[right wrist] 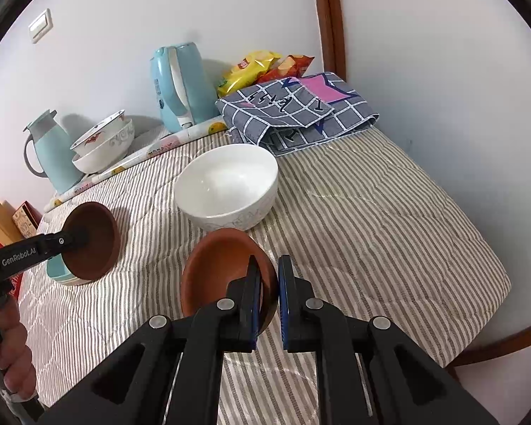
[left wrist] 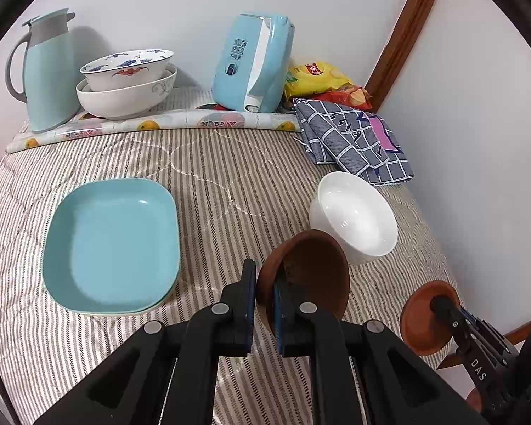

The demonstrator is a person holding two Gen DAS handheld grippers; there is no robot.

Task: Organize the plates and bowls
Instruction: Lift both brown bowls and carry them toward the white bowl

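- The left gripper (left wrist: 264, 304) is clamped on the rim of a brown bowl (left wrist: 311, 272), one pad inside and one outside, and holds it tilted above the striped cloth (left wrist: 212, 184).
- The right gripper (right wrist: 268, 301) is likewise closed on the rim of a second brown bowl (right wrist: 219, 265), lifted off the cloth.
- In the right view, a hand (right wrist: 13, 347) grips the left tool's handle at the lower left edge.
- Left of the left gripper lies a blue plate (left wrist: 113, 244), stacked on another plate whose pale edge shows beneath.
- Just past both brown bowls stands a white bowl (right wrist: 230, 184), upright on the cloth and apart from them.
- Beyond the white bowl lies a folded checked towel (right wrist: 300, 109).
- At the back, on a fruit-print mat (left wrist: 180, 120), two patterned bowls (left wrist: 127, 81) sit nested.
- A pale blue jug (left wrist: 47, 71) stands left of them, a blue kettle (left wrist: 254, 63) right.
- Snack bags (left wrist: 318, 79) lie against the wall behind the towel.
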